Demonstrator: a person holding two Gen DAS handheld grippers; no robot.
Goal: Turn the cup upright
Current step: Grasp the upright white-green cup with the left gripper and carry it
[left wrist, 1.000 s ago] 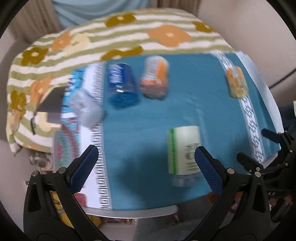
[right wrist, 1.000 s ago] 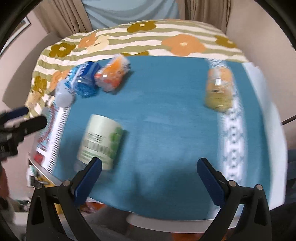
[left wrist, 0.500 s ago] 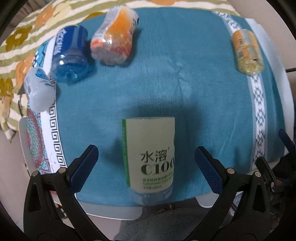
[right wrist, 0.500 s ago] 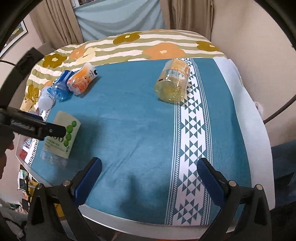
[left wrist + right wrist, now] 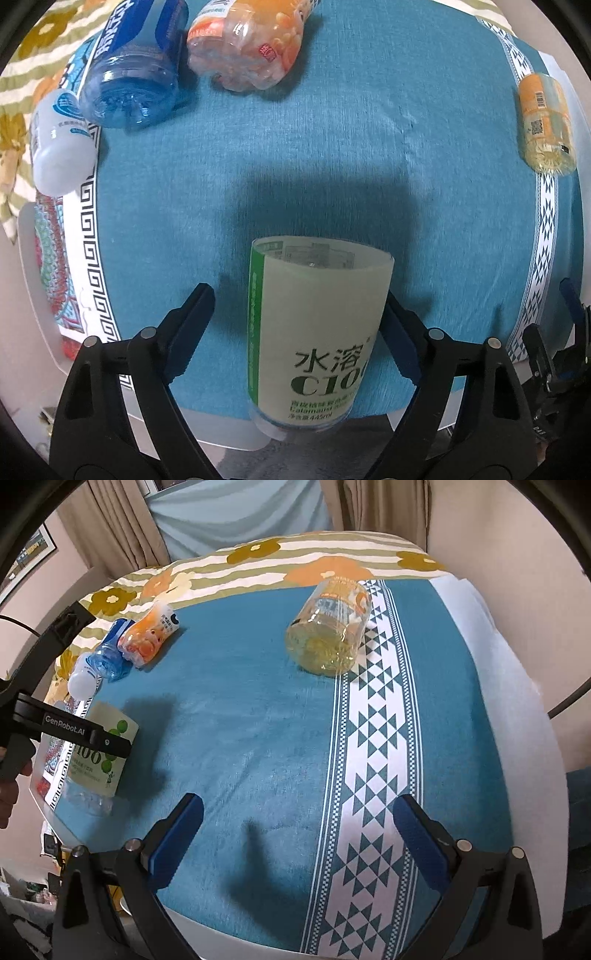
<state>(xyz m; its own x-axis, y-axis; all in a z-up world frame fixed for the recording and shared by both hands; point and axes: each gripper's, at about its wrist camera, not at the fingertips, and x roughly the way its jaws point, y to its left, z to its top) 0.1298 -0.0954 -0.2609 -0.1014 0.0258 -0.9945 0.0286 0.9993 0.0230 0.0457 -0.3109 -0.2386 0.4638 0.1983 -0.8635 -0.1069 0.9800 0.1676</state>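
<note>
A cut-bottle cup with a white and green label (image 5: 314,332) lies on its side near the front edge of the teal tablecloth (image 5: 332,147). My left gripper (image 5: 299,321) is open around it; its right finger is at the cup's side and its left finger stands a little apart. The cup also shows in the right wrist view (image 5: 99,753), partly behind the left gripper's arm. My right gripper (image 5: 299,834) is open and empty above the cloth, far to the right of that cup.
A blue cup (image 5: 133,74), an orange cup (image 5: 251,48) and a white cup (image 5: 59,147) lie at the back left. A yellow-orange cup (image 5: 328,631) lies at the back right. The table's front edge (image 5: 229,435) is just under the held cup.
My left gripper has come down and forward until its fingers straddle the green-labelled cup. My right gripper has swung right and away from it.
</note>
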